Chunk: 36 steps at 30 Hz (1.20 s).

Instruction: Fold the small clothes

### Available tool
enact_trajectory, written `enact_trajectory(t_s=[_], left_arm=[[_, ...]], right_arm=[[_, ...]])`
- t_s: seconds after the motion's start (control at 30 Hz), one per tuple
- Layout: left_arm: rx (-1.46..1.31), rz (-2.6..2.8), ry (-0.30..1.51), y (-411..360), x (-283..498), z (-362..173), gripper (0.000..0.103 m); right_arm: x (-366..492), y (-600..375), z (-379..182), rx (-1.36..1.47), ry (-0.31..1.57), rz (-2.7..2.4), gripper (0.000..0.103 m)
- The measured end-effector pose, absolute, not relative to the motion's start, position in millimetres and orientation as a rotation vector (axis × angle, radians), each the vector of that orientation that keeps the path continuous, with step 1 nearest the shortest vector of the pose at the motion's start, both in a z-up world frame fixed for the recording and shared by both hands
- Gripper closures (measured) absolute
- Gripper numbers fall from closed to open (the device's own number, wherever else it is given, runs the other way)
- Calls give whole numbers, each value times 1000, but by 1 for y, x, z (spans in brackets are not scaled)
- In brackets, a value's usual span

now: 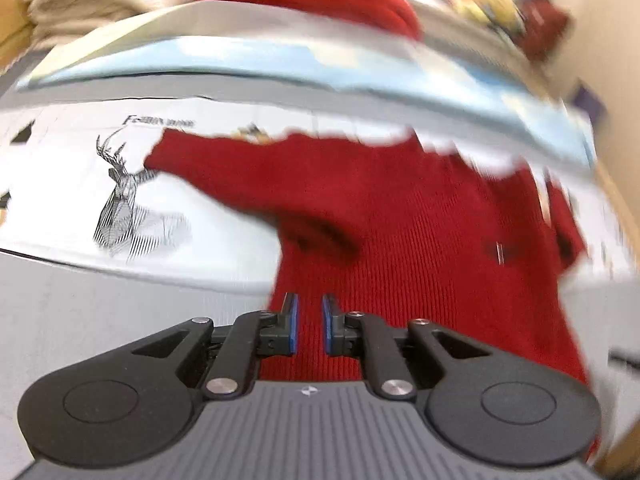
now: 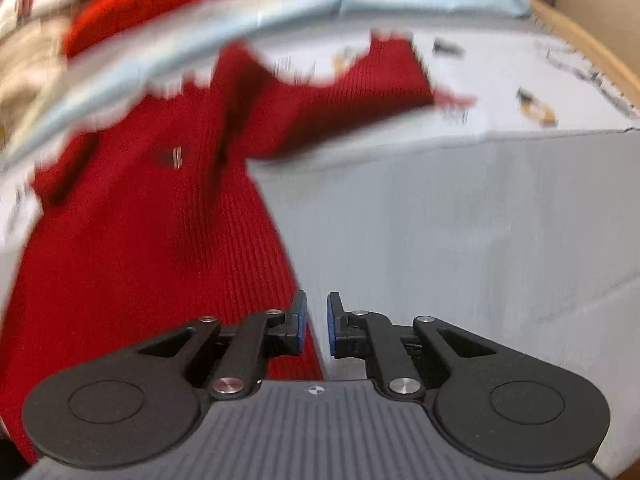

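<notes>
On the pale grey tabletop (image 2: pixel 460 220), the small red ribbed-knit sweater (image 1: pixel 400 208) is laid flat, one sleeve stretched sideways over a white printed sheet (image 1: pixel 60 184), presumably so folding can start. Left gripper (image 1: pixel 310 324) and right gripper (image 2: pixel 317 324) are held above its lower part, jaws narrowly parted, pinching nothing. White scalloped trim is seen at the collar.

Red knit sweater (image 1: pixel 420 216): white-trimmed neck at far end, spread flat, one sleeve out to left.
</notes>
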<state>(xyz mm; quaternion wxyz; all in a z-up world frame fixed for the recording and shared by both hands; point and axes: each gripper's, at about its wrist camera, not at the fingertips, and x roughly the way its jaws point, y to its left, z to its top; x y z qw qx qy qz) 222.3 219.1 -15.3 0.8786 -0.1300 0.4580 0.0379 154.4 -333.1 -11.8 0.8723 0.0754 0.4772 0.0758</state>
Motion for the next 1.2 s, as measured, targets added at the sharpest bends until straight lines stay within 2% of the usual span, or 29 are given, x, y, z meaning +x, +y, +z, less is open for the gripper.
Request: enact_trajectory(t_s=[0.07,0.13,0.2,0.27,0.3,0.43,0.67,0.73,0.8,0.83,0.87,0.97,1.1,1.17,1.2], left_arm=[[-357,114,933,239,246,-25,90],[-418,143,925,253,264,-39,90],[-481,168,924,272,280,-53,85],[-571,182,934,289,293,-68,73],[-617,186,932,298,299,-74,72],[-743,241,908,327,318,-100,64],[-831,259,896,346,349,-134,63],[-801,255,881,346,356,-133,64],[-710,256,892,344,363,-131,81],[-636,254,907,343,366,-129,88],[-575,249,909,344,367,-126,90],[-435,309,808,371,355,-103,91],[-406,709,644,457,310,-73,91],[-552,809,614,497,279,-78,89],[-656,799,628,509,269,-87,87]], right_arm=[[163,-334,-3,193,917,153,87],[181,-329,4,192,856,148,78],[200,-327,4,184,821,136,72],[226,-320,-2,175,810,122,69],[240,-319,-5,174,806,117,68],[291,-304,-24,165,800,45,51],[366,-271,-61,34,860,-58,51],[381,-265,-71,-36,880,-95,53],[392,-264,-78,-86,882,-133,60],[396,-265,-80,-100,881,-148,75],[400,-267,-82,-98,882,-147,86],[406,-281,-74,-33,848,-127,89],[397,-337,-22,158,593,-220,90],[381,-382,-20,222,484,-378,89],[378,-406,-35,285,539,-449,89]])
